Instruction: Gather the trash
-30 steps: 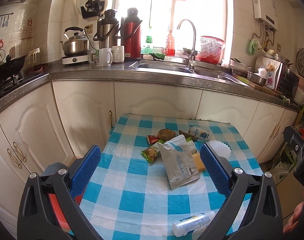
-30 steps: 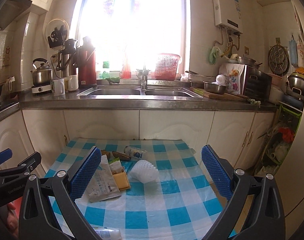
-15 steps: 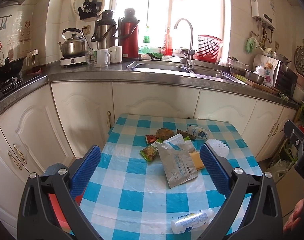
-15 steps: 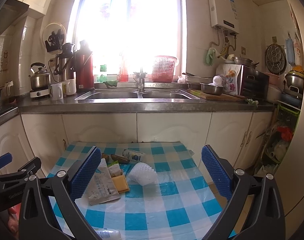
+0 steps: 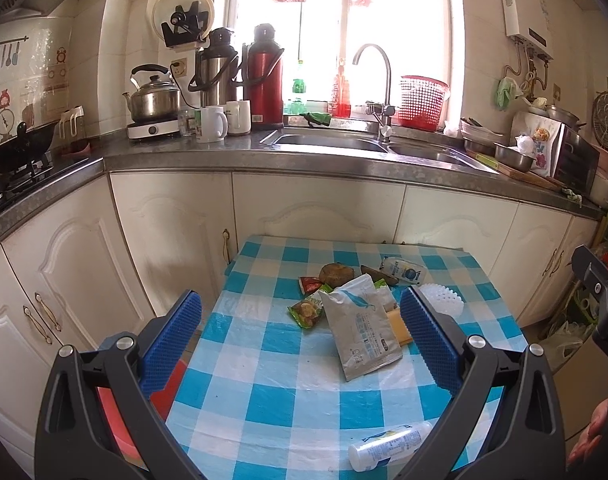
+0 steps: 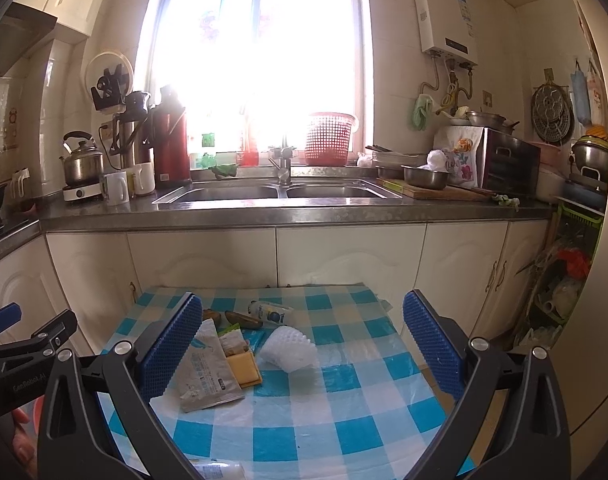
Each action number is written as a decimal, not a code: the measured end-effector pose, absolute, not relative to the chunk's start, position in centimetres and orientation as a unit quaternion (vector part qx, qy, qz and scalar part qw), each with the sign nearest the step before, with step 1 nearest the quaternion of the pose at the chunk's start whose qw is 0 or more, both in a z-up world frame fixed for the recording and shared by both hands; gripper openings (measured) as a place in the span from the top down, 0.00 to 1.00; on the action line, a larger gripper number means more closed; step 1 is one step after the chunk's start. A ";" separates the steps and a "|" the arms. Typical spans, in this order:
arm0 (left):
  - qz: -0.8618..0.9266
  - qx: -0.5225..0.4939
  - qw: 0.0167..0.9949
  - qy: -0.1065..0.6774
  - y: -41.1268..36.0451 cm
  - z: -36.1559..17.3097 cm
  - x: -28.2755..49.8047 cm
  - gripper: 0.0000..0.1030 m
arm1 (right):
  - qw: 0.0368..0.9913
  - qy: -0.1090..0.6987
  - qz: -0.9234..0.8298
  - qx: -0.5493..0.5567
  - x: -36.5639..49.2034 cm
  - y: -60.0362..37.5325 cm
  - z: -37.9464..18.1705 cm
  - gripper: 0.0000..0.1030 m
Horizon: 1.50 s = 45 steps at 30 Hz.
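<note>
**Trash heaped mid-bench, both jaws wide and empty**

Trash lies in a loose heap on the blue-and-white checked bench (image 5: 263, 396), ahead of and between the jaws of the left gripper (image 5: 299, 336). Its jaws stand wide apart and grip nothing. On top of the heap is a flat grey foil pouch (image 5: 360, 328), its lower end pointing back toward the jaws. Touching its far side are a small green snack wrapper (image 5: 306, 312), a red sachet (image 5: 310, 283), a brown rounded lump (image 5: 336, 274) and a white printed packet (image 5: 402, 271). A yellow flat block (image 5: 398, 324) is half tucked under the pouch, just inside the right-hand jaw, and a white foam fruit net (image 5: 444, 300) shows past that jaw's tip. A white plastic bottle (image 5: 390, 446) lies on its side nearer than the heap, close below the right-hand jaw, part of it behind the frame.

The right gripper (image 6: 301, 344) is likewise spread open and empty, held back from the heap; the pouch sits by its left-hand jaw and the foam net between the two. Both seem held high and back to survey the pile before choosing a first piece.

No bin can be identified in either view; a red shape (image 5: 115, 412) behind the left gripper's left-hand jaw is mostly hidden. What the brown lump is cannot be told.
</note>
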<state>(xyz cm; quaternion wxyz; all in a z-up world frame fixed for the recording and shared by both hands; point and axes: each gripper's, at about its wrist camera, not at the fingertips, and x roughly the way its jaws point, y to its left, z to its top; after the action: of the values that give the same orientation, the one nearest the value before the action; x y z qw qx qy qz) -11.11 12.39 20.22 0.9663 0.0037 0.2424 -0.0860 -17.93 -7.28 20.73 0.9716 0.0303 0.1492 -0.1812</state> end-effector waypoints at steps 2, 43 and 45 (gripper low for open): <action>-0.084 0.003 0.966 0.243 12.5 20.2 -11.0 0.03 | 0.972 0.149 -0.179 0.031 -18.0 -7.3 20.7 0.04; -0.049 0.009 0.974 0.220 17.4 18.2 -10.9 0.03 | 0.978 0.177 -0.104 0.029 -17.7 -6.8 17.5 0.04; -0.089 0.015 0.971 0.220 17.4 17.3 -11.4 0.03 | 0.977 0.188 -0.091 0.034 -17.9 -7.2 16.6 0.04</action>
<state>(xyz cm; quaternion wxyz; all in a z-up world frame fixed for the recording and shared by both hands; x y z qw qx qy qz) -11.42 17.45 17.34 0.9712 0.0150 0.2203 -0.0892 -17.92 -7.21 16.62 0.9772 0.0342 0.1885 -0.0914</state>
